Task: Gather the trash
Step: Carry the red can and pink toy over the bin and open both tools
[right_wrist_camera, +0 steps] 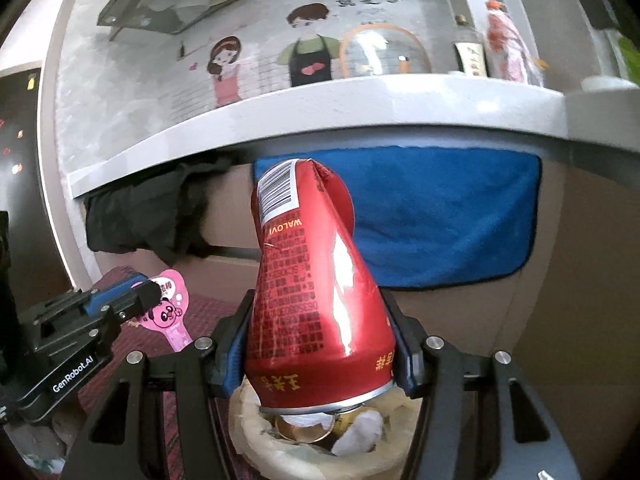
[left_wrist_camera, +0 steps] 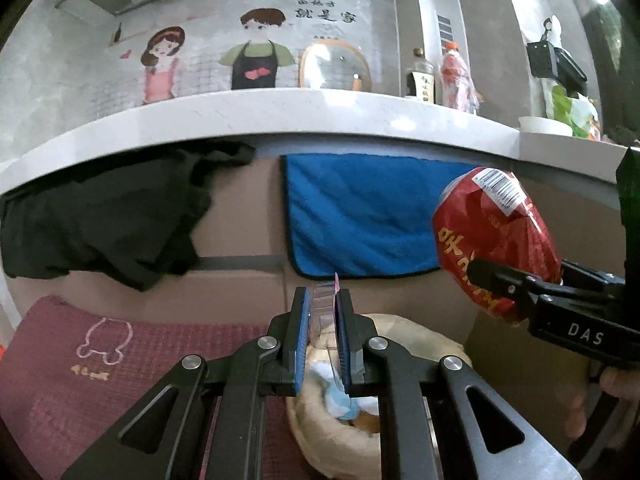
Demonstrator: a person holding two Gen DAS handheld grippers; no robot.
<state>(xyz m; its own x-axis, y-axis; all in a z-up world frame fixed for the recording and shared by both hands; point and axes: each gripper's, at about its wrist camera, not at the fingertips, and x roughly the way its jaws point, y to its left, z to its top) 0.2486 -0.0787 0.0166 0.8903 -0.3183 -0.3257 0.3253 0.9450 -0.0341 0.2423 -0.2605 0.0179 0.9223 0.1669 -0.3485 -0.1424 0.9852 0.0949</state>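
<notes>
My right gripper (right_wrist_camera: pixel 320 344) is shut on a crushed red can (right_wrist_camera: pixel 312 292) and holds it just above a cream-lined trash bin (right_wrist_camera: pixel 256 440). The can also shows in the left wrist view (left_wrist_camera: pixel 496 240), at the right, held by the right gripper (left_wrist_camera: pixel 516 280). My left gripper (left_wrist_camera: pixel 324 300) is shut on a thin pink wrapper (left_wrist_camera: pixel 326 304), seen edge-on, above the same bin (left_wrist_camera: pixel 320 432). In the right wrist view the left gripper (right_wrist_camera: pixel 148 298) sits low at the left, holding the pink wrapper (right_wrist_camera: pixel 170 312) with a cartoon face. The bin holds paper and other scraps.
A white counter (left_wrist_camera: pixel 280 116) runs overhead with bottles (left_wrist_camera: pixel 420 76) and a round lid. A blue towel (left_wrist_camera: pixel 372 216) and a black cloth (left_wrist_camera: pixel 100 216) hang on the cabinet front. A maroon mat (left_wrist_camera: pixel 80 360) lies at the left of the bin.
</notes>
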